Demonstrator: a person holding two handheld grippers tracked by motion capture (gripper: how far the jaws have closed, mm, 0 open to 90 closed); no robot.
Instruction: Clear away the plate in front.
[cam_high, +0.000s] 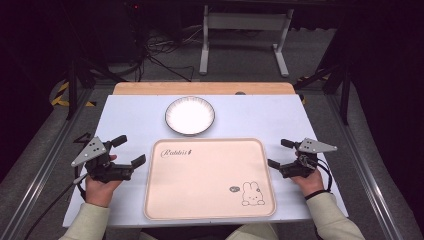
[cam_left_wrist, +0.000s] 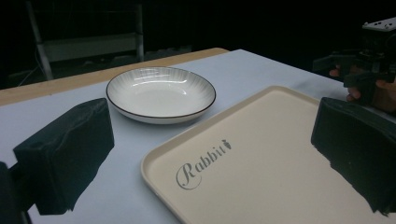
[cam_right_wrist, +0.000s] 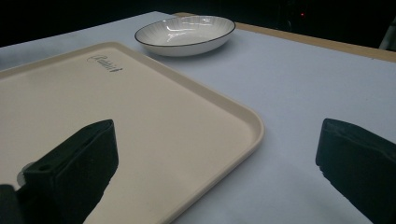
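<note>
Tray: cream, with rounded corners and a raised lip, lying flat on the table between the two grippers, its near edge close to the person's side. It bears nothing; there is a "Rabbit" script near one far corner and a small rabbit drawing near the opposite near corner.
Plate: white and ribbed with a dark rim, standing empty just beyond the tray's far edge, close to it but not touching.
Left gripper: just left of the tray, jaws spread wide and holding nothing; its own view looks between them toward the plate and the tray's script corner.
Right gripper: just right of the tray, jaws likewise wide apart and empty; in its own view one jaw stands over the tray's edge and the other over bare table.
Step in hand: likely the start of a reach for the tray or the plate, with nothing gripped yet.
Doing it well: for the plate, come in low and level, one jaw over the rim and one under it, and close on the near edge. For the tray, pinch the raised lip from the side.
Edges: the tray's lip could catch a low jaw, and the gap between plate and tray is narrow.
Open room: bare table lies to both sides of the plate and outside each gripper.
</note>
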